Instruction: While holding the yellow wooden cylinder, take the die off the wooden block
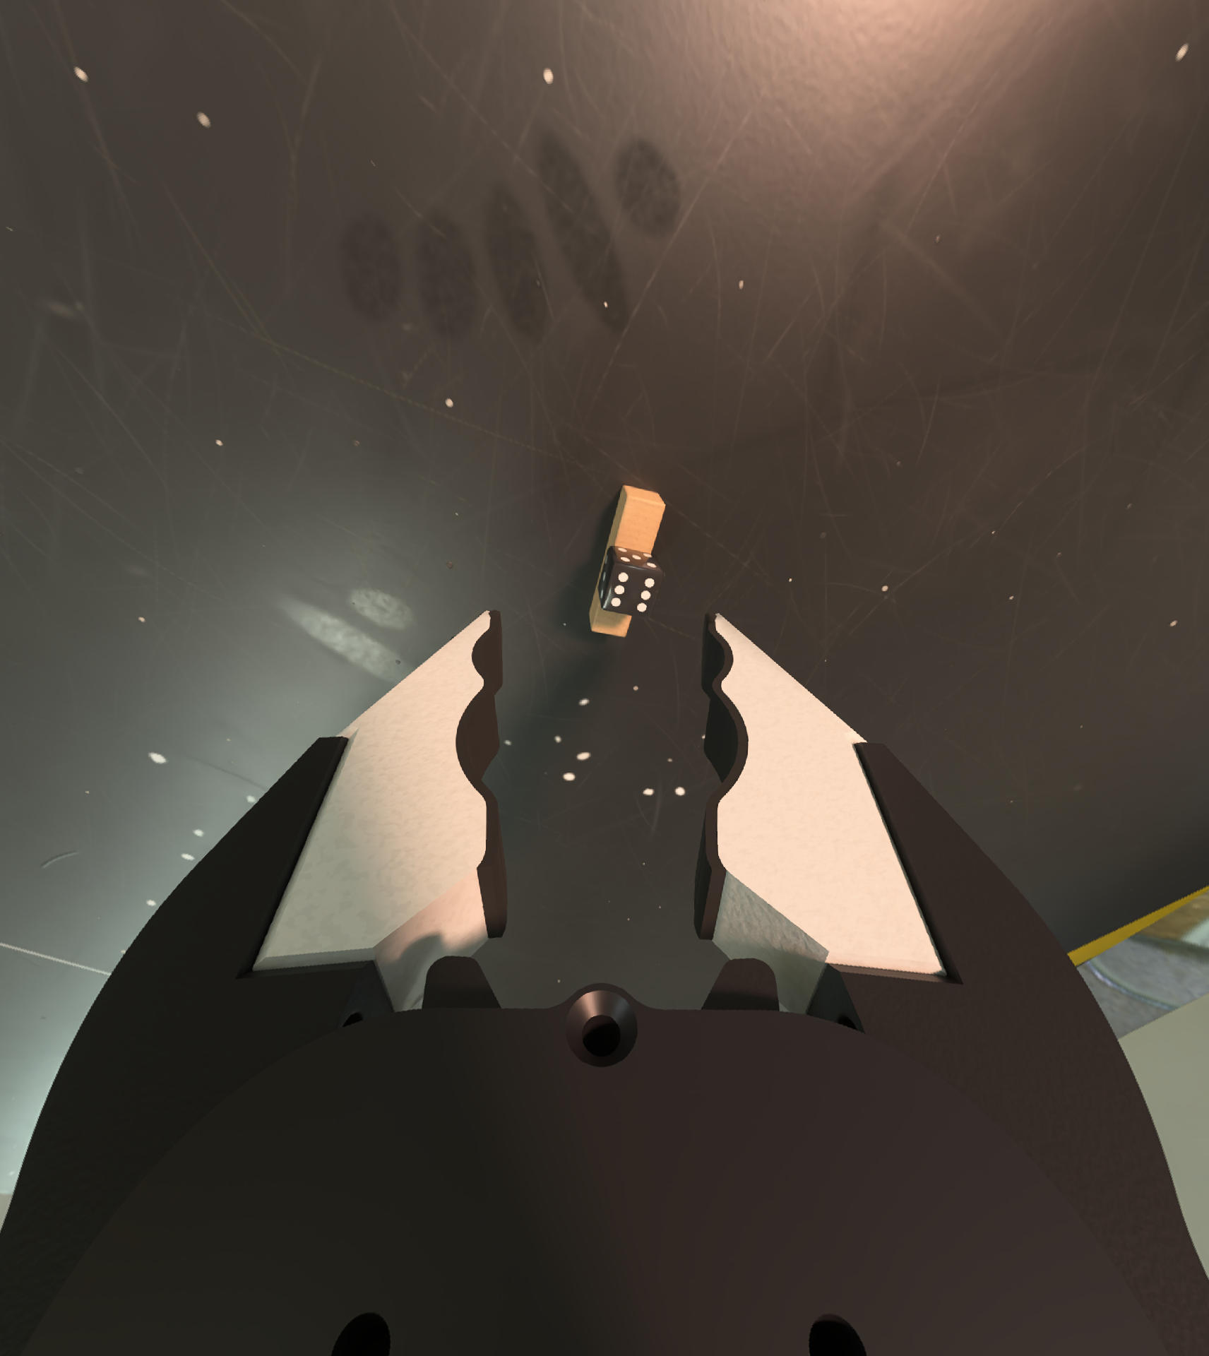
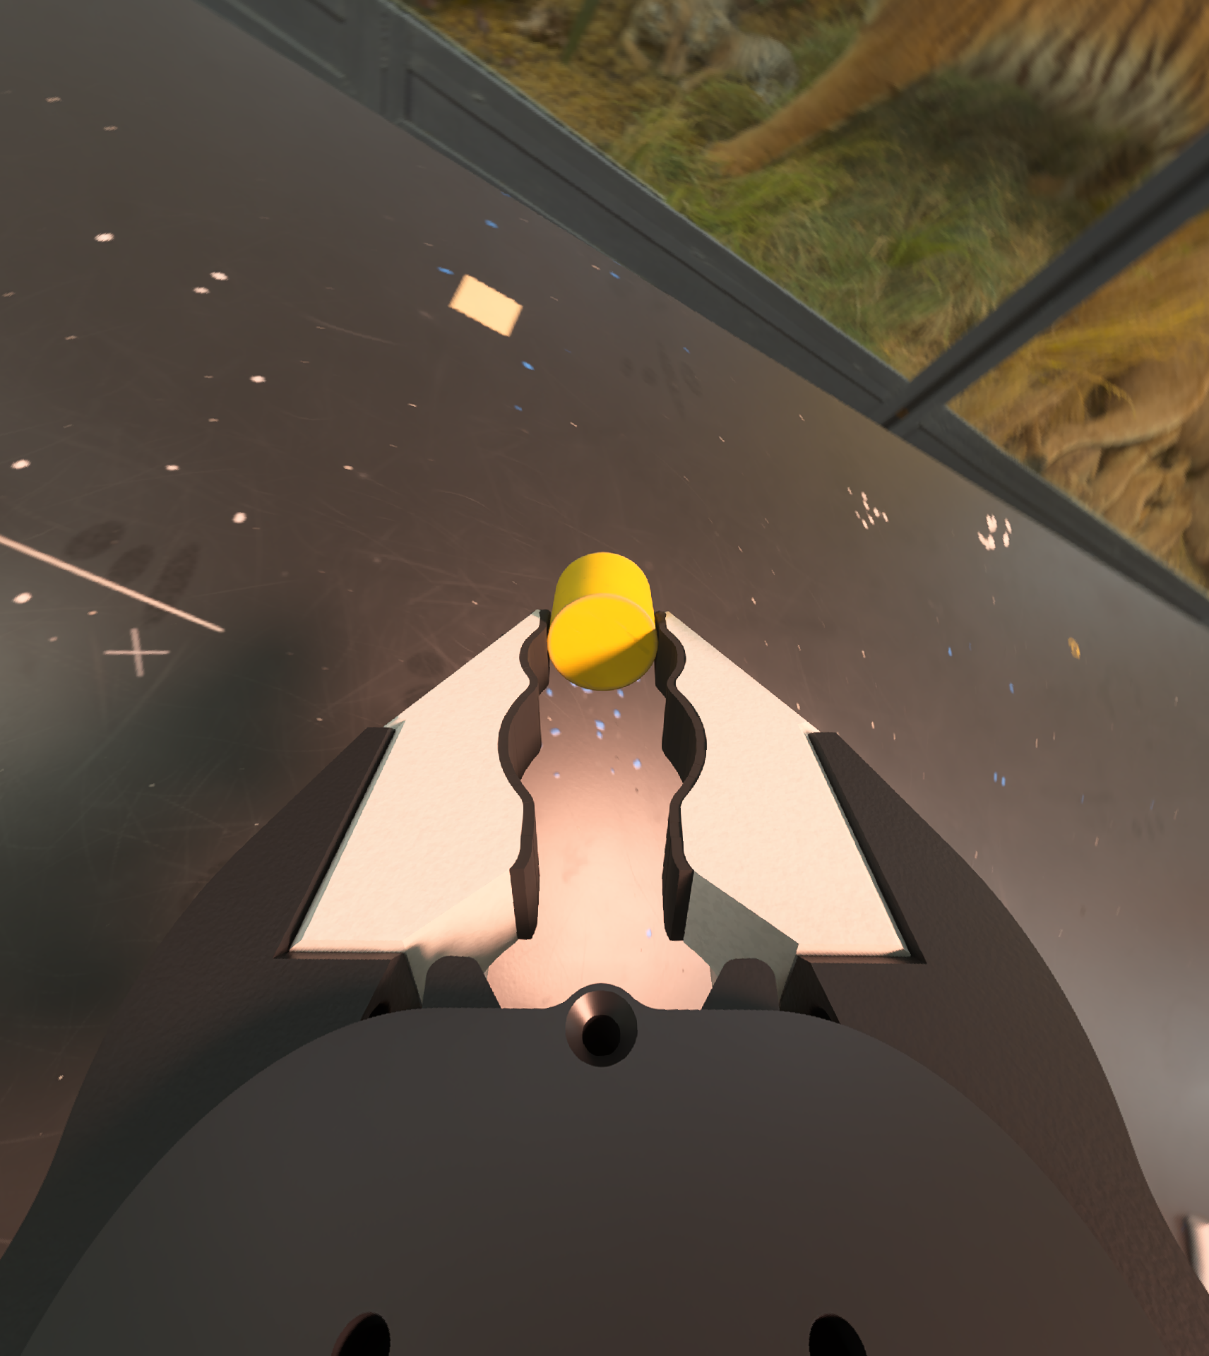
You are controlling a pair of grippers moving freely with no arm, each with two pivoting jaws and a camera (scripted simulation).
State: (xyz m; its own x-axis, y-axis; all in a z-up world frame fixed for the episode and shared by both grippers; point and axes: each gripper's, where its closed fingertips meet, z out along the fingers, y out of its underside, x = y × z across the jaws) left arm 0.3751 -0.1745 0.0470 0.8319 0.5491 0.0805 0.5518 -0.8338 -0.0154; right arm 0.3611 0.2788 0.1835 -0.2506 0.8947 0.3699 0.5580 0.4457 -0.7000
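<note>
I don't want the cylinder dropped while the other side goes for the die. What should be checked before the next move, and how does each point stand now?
1. Right hand-held gripper shut on the yellow wooden cylinder: ok, gripped at the fingertips.
2. Left hand-held gripper open and empty: ok.
3. Black die with white pips resting on the light wooden block: ok, on its near part.
4. Die lined up with the left gap: ok, slightly right of centre, ahead of the tips.
5. Dark scratched tabletop clear around the block: ok.
6. Grip firmness on the cylinder: cannot tell.
</note>
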